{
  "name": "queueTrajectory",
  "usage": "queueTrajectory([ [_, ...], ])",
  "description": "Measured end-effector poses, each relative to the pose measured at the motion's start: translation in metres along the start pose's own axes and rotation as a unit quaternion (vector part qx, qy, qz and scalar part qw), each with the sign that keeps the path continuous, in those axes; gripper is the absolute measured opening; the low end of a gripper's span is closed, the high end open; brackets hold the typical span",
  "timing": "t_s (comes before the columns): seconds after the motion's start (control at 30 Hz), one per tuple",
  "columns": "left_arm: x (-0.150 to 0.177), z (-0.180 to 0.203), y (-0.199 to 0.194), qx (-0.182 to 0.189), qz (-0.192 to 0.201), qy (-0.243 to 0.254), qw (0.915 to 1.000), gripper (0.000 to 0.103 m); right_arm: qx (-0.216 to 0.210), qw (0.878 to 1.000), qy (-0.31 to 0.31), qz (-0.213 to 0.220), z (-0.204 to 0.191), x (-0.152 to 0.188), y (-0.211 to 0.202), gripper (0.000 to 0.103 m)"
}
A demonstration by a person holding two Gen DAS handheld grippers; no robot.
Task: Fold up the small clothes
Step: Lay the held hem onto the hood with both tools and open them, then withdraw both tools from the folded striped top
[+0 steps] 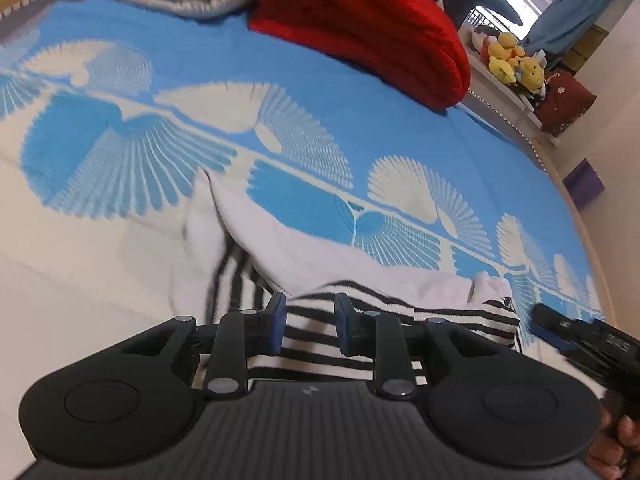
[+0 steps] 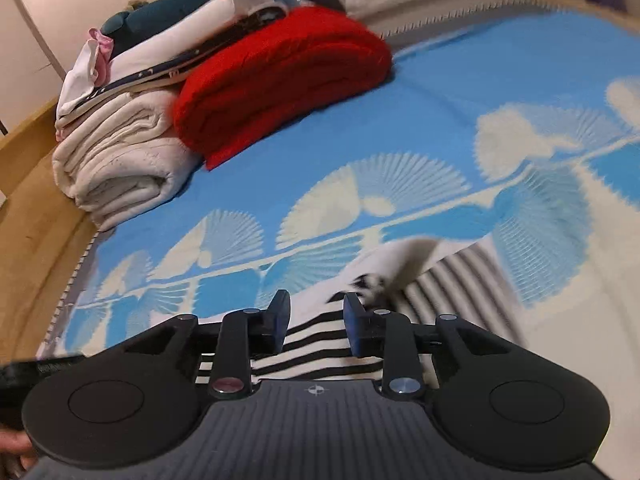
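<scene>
The left gripper (image 1: 310, 326) has its jaws spread a little, a clear gap showing between the blue pads (image 1: 278, 322). Nothing is pinched: the striped garment (image 1: 320, 344) lies under and beyond the fingertips, seen through the gap, and whether the pads touch the cloth cannot be told. The gripper tilts down toward the bed, its body filling the near edge of the view.

The right gripper (image 2: 316, 322) is likewise partly spread, with the black-and-white stripes of the garment (image 2: 312, 340) visible between its pads (image 2: 354, 324) but not clamped. It also points down at a slant. In the left wrist view its tip (image 1: 548, 326) juts in from the right, just beside the garment's right edge, and fingers of the hand (image 1: 624, 444) holding it show at the near right corner.

The garment sits on the near part of the bed, white with black stripes, one white part folded over and stretching far-left across the blue-and-white bedspread (image 1: 360, 80). Its far end is blurred in the right wrist view.

At the far side of the bed lie a folded red blanket (image 1: 360, 28) and, left of it, a folded white blanket (image 2: 116, 168) with more folded clothes stacked on top
</scene>
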State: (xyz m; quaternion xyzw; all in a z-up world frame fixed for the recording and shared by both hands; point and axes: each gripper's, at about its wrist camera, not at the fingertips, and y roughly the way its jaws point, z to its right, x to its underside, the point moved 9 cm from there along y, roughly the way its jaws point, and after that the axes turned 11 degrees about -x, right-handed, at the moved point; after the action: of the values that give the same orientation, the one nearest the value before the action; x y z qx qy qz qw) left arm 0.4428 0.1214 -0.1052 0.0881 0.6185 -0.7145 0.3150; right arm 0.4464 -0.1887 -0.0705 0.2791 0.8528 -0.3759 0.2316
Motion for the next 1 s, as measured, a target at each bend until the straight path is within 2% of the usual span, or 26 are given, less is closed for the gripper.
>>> queueTrajectory([
  [0.1, 0.006, 0.007, 0.024, 0.030, -0.024, -0.007, 0.9992, 0.027, -0.012, 0.999, 0.024, -0.020, 0.003, 0.005, 0.027, 0.031],
  [0.13, 0.009, 0.005, 0.042, 0.023, -0.031, -0.005, 0.9992, 0.027, -0.003, 1.000, 0.016, -0.026, 0.005, 0.008, 0.034, 0.031],
  [0.17, 0.013, -0.003, 0.056, -0.005, -0.043, 0.002, 0.9991, 0.027, 0.017, 0.999, 0.004, -0.034, 0.006, 0.013, 0.038, 0.030],
  [0.2, 0.020, -0.014, 0.070, -0.043, -0.057, 0.008, 0.9974, 0.019, 0.054, 0.997, -0.008, -0.046, 0.018, 0.017, 0.045, 0.030],
  [0.23, 0.020, -0.022, 0.075, -0.058, -0.054, 0.006, 0.9968, 0.011, 0.086, 0.995, -0.008, -0.056, 0.029, 0.023, 0.047, 0.029],
  [0.27, 0.017, -0.025, 0.074, -0.055, -0.050, -0.003, 0.9973, 0.011, 0.115, 0.991, 0.002, -0.069, 0.043, 0.028, 0.051, 0.018],
  [0.33, 0.008, -0.024, 0.061, -0.080, -0.047, -0.002, 0.9957, 0.012, 0.129, 0.989, 0.021, -0.071, 0.061, 0.033, 0.050, 0.005],
  [0.4, -0.004, -0.010, 0.035, -0.067, -0.008, 0.017, 0.9976, 0.015, 0.132, 0.989, 0.018, -0.068, 0.057, 0.028, 0.046, 0.006],
  [0.47, -0.003, 0.005, 0.018, -0.045, -0.002, 0.040, 0.9982, 0.021, 0.152, 0.987, -0.012, -0.046, 0.050, 0.016, 0.031, 0.023],
  [0.53, 0.012, 0.017, 0.012, -0.037, -0.011, 0.066, 0.9971, 0.030, 0.147, 0.988, -0.038, -0.024, 0.038, 0.008, 0.017, 0.028],
  [0.6, 0.033, 0.020, 0.021, -0.058, -0.030, 0.097, 0.9931, 0.031, 0.099, 0.993, -0.046, -0.032, 0.023, 0.014, 0.010, 0.034],
  [0.67, 0.059, 0.015, 0.041, -0.099, -0.059, 0.134, 0.9843, 0.032, 0.054, 0.995, -0.059, -0.063, 0.009, 0.034, 0.010, 0.047],
  [0.7, 0.070, 0.010, 0.047, -0.118, -0.067, 0.149, 0.9795, 0.031, 0.052, 0.993, -0.068, -0.086, 0.009, 0.046, 0.014, 0.048],
  [0.73, 0.074, 0.009, 0.043, -0.122, -0.047, 0.161, 0.9782, 0.032, 0.072, 0.987, -0.080, -0.119, 0.015, 0.063, 0.018, 0.048],
  [0.8, 0.074, 0.016, 0.031, -0.147, -0.027, 0.189, 0.9705, 0.033, 0.124, 0.976, -0.100, -0.149, 0.029, 0.086, 0.018, 0.048],
  [0.87, 0.074, 0.028, 0.012, -0.120, 0.014, 0.195, 0.9734, 0.041, 0.140, 0.972, -0.128, -0.140, 0.028, 0.093, 0.010, 0.048],
  [0.9, 0.078, 0.031, 0.010, -0.105, 0.024, 0.198, 0.9743, 0.051, 0.135, 0.972, -0.138, -0.133, 0.022, 0.094, 0.007, 0.048],
  [0.93, 0.086, 0.030, 0.014, -0.102, 0.017, 0.209, 0.9724, 0.058, 0.122, 0.974, -0.144, -0.126, 0.016, 0.097, 0.004, 0.051],
  [0.97, 0.099, 0.024, 0.023, -0.119, -0.010, 0.225, 0.9671, 0.060, 0.115, 0.975, -0.143, -0.127, 0.016, 0.100, 0.002, 0.054],
  [1.0, 0.110, 0.017, 0.030, -0.137, -0.033, 0.237, 0.9612, 0.068, 0.118, 0.974, -0.138, -0.138, 0.018, 0.103, 0.001, 0.054],
])
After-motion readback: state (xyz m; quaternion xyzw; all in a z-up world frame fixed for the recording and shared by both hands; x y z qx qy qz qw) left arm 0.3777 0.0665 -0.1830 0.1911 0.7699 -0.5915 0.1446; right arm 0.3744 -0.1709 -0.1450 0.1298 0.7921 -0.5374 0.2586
